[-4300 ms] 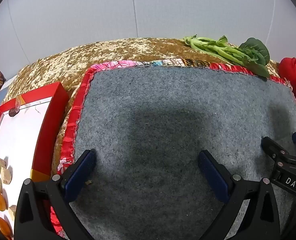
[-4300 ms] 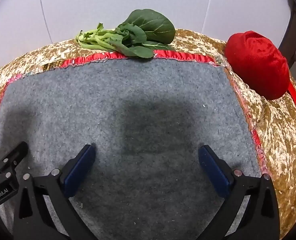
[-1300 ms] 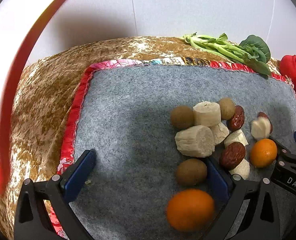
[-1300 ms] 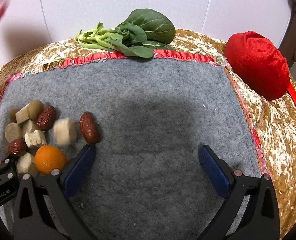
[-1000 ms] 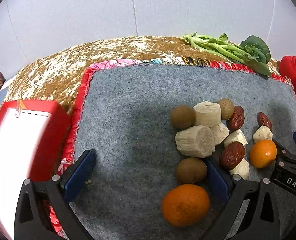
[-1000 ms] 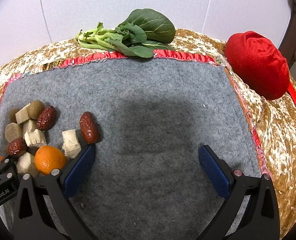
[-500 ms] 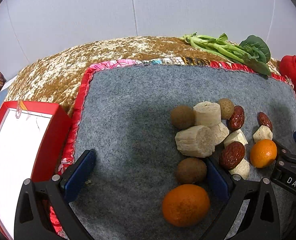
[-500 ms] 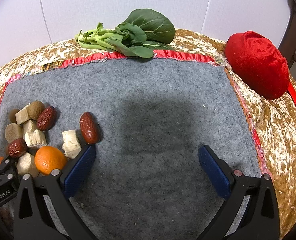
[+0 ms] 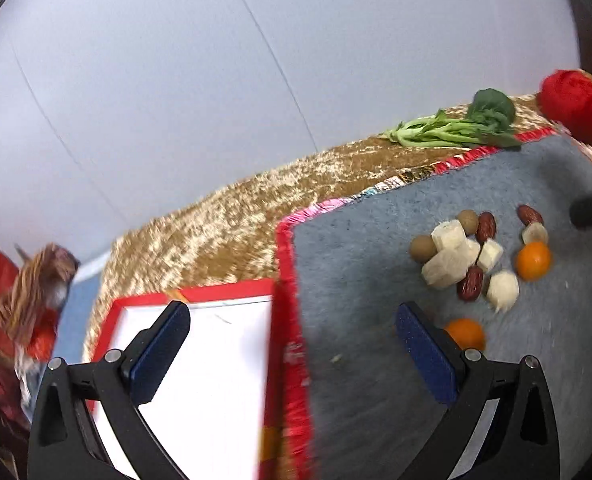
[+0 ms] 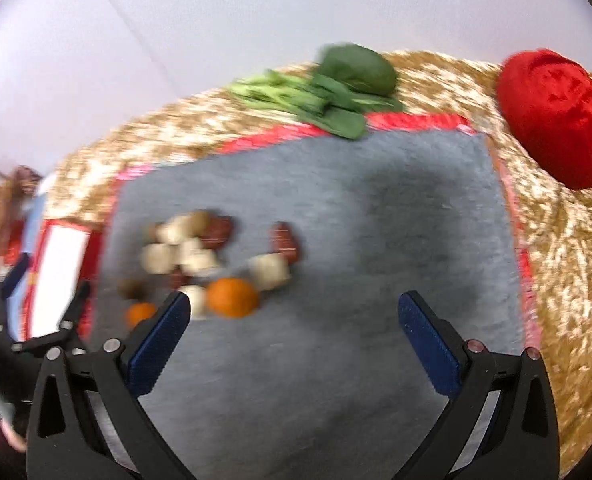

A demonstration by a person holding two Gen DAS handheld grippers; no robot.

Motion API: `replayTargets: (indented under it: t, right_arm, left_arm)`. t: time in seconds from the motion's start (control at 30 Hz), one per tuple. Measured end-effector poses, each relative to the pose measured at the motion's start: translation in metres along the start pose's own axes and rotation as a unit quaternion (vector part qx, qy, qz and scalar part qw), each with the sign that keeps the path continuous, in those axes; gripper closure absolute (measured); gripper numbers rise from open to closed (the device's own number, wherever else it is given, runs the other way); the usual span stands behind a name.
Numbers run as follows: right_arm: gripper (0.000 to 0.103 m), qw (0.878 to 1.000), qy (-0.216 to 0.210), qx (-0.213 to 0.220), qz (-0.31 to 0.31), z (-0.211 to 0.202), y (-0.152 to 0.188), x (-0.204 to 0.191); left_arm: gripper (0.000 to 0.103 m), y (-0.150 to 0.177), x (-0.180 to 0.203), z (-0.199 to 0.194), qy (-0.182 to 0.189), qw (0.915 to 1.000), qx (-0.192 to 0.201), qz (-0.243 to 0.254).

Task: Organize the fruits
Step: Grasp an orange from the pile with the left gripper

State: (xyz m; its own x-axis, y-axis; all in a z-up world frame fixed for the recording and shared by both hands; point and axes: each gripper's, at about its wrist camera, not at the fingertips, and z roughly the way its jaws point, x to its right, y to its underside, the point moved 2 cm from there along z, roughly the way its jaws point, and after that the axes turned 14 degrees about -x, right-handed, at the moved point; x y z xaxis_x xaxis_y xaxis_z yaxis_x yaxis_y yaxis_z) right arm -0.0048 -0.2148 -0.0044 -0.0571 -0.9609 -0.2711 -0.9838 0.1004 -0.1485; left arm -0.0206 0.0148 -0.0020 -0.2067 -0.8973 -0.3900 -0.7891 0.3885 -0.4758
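A heap of fruit lies on the grey felt mat (image 9: 356,280): two oranges (image 9: 533,261) (image 9: 465,334), red dates (image 9: 471,284), pale cut chunks (image 9: 444,268) and brown round fruits (image 9: 423,247). My left gripper (image 9: 292,354) is open and empty, left of the heap, straddling the mat's red edge and the red tray (image 9: 200,292) with its bare white floor. My right gripper (image 10: 294,346) is open and empty above the mat (image 10: 376,240), with the blurred heap and one orange (image 10: 232,297) just ahead of its left finger. The tray (image 10: 62,276) shows at the far left.
Leafy greens (image 9: 456,128) (image 10: 336,84) lie at the mat's far edge. A red plush cloth (image 10: 556,120) sits at the far right on the gold tablecloth (image 9: 236,232). A striped brown object (image 9: 36,284) stands left of the tray.
Both grippers have lifted and tilted; the views are blurred. The left one has swung left over the tray. The right one has pulled back and turned toward the heap. The fruit has not moved.
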Motion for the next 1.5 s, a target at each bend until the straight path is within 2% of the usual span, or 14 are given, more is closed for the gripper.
replayTargets:
  t: [0.07,0.13,0.2,0.37,0.53,0.6,0.73,0.83,0.9,0.97,1.13,1.3,1.4,1.5]
  right_arm:
    - [0.000,1.000,-0.001,-0.009,-0.011,0.006,-0.001,-0.018]
    - [0.000,1.000,-0.003,-0.027,-0.009,0.017,-0.001,-0.028]
    - [0.001,0.998,-0.035,-0.050,0.015,0.030,-0.006,-0.030]
    - [0.018,0.992,-0.064,-0.079,0.071,0.044,-0.005,-0.020]
    - [0.029,0.986,-0.086,-0.099,0.105,0.060,-0.006,-0.017]
    - [0.037,0.987,-0.080,-0.098,0.103,0.060,-0.006,-0.021]
    - [0.044,0.985,-0.082,-0.099,0.115,0.067,-0.011,-0.022]
    - [0.047,0.986,-0.074,-0.096,0.114,0.068,-0.012,-0.021]
    - [0.057,0.988,-0.060,-0.091,0.106,0.067,-0.011,-0.022]
    - [0.065,0.991,-0.038,-0.089,0.091,0.067,-0.010,-0.024]
    - [0.067,0.994,-0.023,-0.085,0.058,0.067,-0.008,-0.028]
    - [0.068,0.992,-0.067,-0.092,0.059,0.062,-0.005,-0.025]
    - [0.068,0.990,-0.100,-0.084,0.046,0.051,-0.004,-0.032]
    - [0.068,0.988,-0.139,-0.067,0.022,0.038,-0.001,-0.049]
  left_arm:
    - [0.000,0.002,-0.006,0.003,0.002,0.9999,-0.008,0.012]
    - [0.000,0.000,-0.010,0.007,0.029,0.9994,-0.017,0.012]
    - [0.000,-0.002,-0.010,0.007,0.059,0.9979,-0.025,0.010]
    - [0.002,0.003,0.006,0.004,0.126,0.9910,-0.025,0.037]
    - [0.018,0.004,0.035,0.001,0.169,0.9815,-0.037,0.083]
    - [0.035,0.003,0.041,0.003,0.182,0.9785,-0.049,0.083]
    - [0.039,0.002,0.055,0.005,0.226,0.9677,-0.066,0.089]
    - [0.047,0.002,0.062,0.010,0.236,0.9641,-0.075,0.096]
    - [0.063,0.002,0.064,0.015,0.242,0.9619,-0.086,0.093]
    - [0.069,0.003,0.065,0.024,0.253,0.9582,-0.103,0.085]
    - [0.069,0.005,0.067,0.030,0.254,0.9580,-0.110,0.076]
    - [0.070,0.004,0.062,0.028,0.255,0.9591,-0.107,0.061]
    - [0.070,0.004,0.050,0.014,0.241,0.9650,-0.090,0.048]
    - [0.070,0.008,0.023,-0.008,0.198,0.9780,-0.064,0.013]
